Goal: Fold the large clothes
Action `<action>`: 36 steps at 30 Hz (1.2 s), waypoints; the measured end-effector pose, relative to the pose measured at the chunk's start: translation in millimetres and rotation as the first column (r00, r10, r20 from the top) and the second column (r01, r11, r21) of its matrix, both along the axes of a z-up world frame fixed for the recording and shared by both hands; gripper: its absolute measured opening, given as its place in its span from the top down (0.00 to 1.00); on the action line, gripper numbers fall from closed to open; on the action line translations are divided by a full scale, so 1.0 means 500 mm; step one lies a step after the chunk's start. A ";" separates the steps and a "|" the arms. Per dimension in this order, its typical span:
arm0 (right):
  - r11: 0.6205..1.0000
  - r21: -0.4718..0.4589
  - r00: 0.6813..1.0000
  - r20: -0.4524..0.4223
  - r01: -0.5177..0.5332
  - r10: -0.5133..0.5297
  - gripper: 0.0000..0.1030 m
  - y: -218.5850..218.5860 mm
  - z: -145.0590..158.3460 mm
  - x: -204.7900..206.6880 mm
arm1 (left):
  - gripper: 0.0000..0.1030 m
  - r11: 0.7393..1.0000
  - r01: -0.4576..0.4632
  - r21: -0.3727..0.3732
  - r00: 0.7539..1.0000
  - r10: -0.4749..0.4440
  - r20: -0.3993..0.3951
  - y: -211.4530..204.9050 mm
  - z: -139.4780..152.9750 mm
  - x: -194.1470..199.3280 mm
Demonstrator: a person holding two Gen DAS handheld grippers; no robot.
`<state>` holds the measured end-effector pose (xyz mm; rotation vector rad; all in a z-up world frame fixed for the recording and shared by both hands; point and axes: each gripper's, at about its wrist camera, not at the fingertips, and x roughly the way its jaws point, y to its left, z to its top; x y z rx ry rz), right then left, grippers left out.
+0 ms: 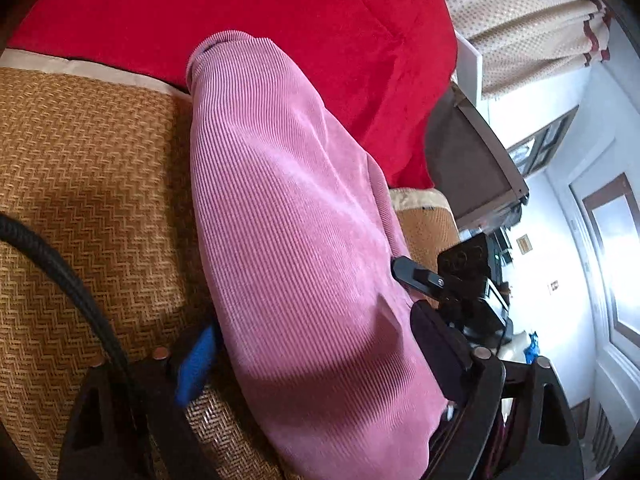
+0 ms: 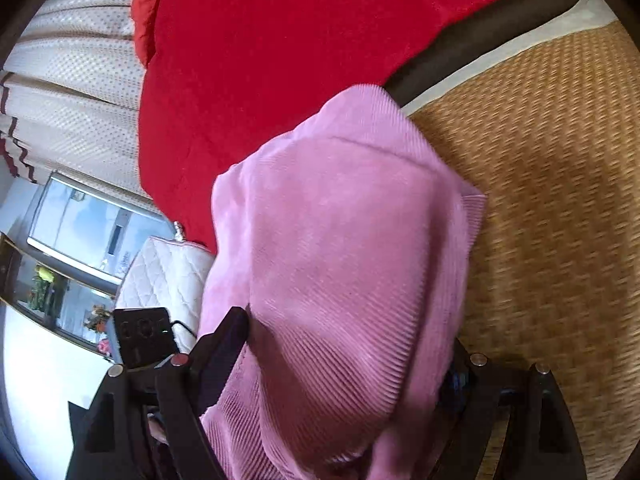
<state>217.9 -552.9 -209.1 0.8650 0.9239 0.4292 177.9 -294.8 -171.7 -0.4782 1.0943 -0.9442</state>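
The left hand-held gripper (image 1: 316, 344) stood wide, with a fold of the pink garment (image 1: 288, 216) bulging between its fingers; one blue-padded finger (image 1: 196, 364) lay at the cloth's left edge and the other dark finger (image 1: 440, 344) at its right, though whether the pads pressed on it could not be told. The right hand-held gripper (image 2: 340, 364) was likewise wide, the garment (image 2: 344, 264) filling the gap between its fingers, contact again unclear. The ribbed pink garment lay bunched on a woven mat (image 1: 88, 184), its far end reaching a red blanket (image 1: 280, 20). A black cable (image 1: 72, 280) crossed the mat beside the left gripper. A quilted white bag (image 2: 168, 272) sat beyond the garment, with curtains (image 2: 76, 96) behind it.
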 end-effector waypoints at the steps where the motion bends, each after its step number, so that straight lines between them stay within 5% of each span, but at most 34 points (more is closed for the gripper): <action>1: 1.000 0.021 1.000 -0.004 0.004 -0.004 0.21 0.005 -0.002 0.000 | 0.30 1.000 -0.009 0.011 1.000 0.009 0.012 -0.001 0.002 -0.001; 8: 0.997 -0.071 0.999 0.033 0.013 -0.011 0.44 0.068 0.042 -0.014 | 0.46 0.998 -0.057 -0.001 0.995 0.057 0.085 0.016 0.033 -0.010; 19: 0.995 -0.100 0.983 0.180 -0.015 0.033 0.45 0.178 0.132 -0.068 | 0.46 0.996 -0.086 -0.007 0.974 0.085 0.211 0.119 0.133 -0.052; 27: 0.991 -0.130 0.975 0.216 -0.023 0.051 0.46 0.249 0.153 -0.116 | 0.46 0.997 -0.077 0.018 0.973 0.072 0.219 0.158 0.152 -0.083; 30: 0.989 -0.148 0.975 0.216 -0.017 0.049 0.46 0.250 0.148 -0.131 | 0.46 0.994 -0.082 0.071 0.975 0.066 0.210 0.159 0.139 -0.082; 33: 0.983 -0.183 0.988 0.145 -0.029 0.056 0.46 0.257 0.105 -0.111 | 0.44 0.969 -0.092 0.228 0.986 0.056 0.160 0.132 0.086 -0.069; 34: 0.980 -0.193 0.994 0.089 -0.038 0.056 0.45 0.259 0.075 -0.098 | 0.36 0.944 -0.102 0.314 0.987 0.056 0.154 0.118 0.060 -0.065; 36: 0.982 -0.183 0.997 0.057 -0.038 0.049 0.43 0.252 0.050 -0.093 | 0.30 0.933 -0.127 0.337 0.985 0.079 0.153 0.114 0.044 -0.063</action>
